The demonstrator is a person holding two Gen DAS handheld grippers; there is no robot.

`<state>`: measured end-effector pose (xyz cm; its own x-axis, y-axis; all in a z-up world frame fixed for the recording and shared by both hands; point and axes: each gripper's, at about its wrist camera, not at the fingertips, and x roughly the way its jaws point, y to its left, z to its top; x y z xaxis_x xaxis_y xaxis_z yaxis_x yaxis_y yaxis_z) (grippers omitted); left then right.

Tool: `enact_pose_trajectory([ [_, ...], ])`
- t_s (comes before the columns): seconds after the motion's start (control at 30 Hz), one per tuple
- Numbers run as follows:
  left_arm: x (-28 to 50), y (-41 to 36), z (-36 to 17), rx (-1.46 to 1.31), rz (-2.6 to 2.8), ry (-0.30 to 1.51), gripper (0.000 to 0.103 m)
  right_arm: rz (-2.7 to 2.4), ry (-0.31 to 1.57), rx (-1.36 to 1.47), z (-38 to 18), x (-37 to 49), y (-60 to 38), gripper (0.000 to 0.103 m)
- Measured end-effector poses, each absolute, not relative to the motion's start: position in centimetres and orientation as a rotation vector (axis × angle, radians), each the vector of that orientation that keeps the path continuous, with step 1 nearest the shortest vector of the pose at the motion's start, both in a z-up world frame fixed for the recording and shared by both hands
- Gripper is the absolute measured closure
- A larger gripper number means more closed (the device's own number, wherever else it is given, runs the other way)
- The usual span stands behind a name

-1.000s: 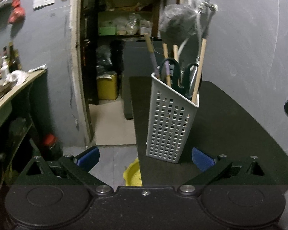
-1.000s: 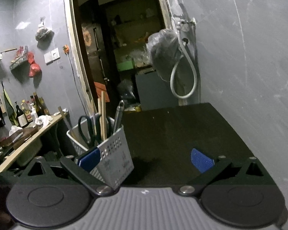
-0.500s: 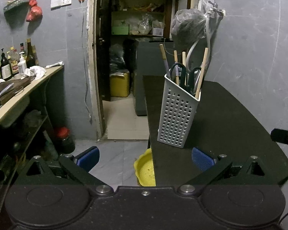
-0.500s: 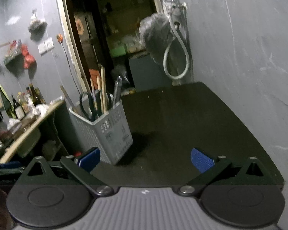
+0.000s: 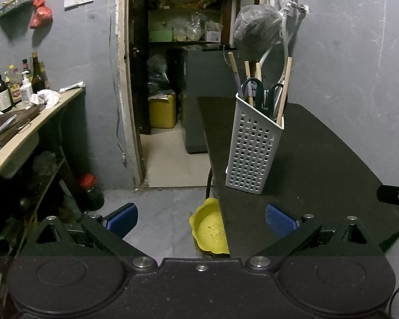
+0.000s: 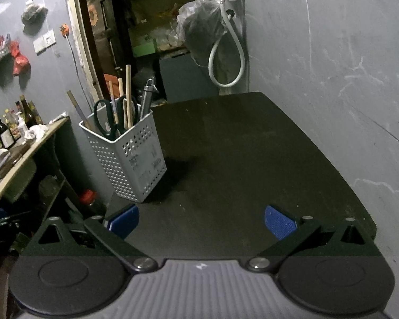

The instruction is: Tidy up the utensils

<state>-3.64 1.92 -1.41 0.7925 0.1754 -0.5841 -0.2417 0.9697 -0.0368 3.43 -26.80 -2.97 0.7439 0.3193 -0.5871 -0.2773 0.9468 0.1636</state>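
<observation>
Standing upright near the left edge of the black desk [image 6: 239, 159]: perforated white utensil basket [image 6: 135, 159], holding scissors [image 6: 106, 119] and wooden sticks. Hovering spread and empty, well apart from basket: left claw [image 5: 200, 219] and right claw [image 6: 200, 220].

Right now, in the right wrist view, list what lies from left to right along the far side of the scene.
Bottles on the counter → white perforated utensil basket → black table top → looped white hose on the wall → bare grey wall.
</observation>
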Motion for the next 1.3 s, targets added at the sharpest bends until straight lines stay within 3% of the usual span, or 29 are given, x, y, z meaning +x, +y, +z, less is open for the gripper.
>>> enact_pose_trajectory([
  [1.3,-3.2,6.0,-2.0,-0.09,0.055,0.571,0.001,0.276,0.593,-0.048,-0.4,-0.5,-21.0,0.0],
])
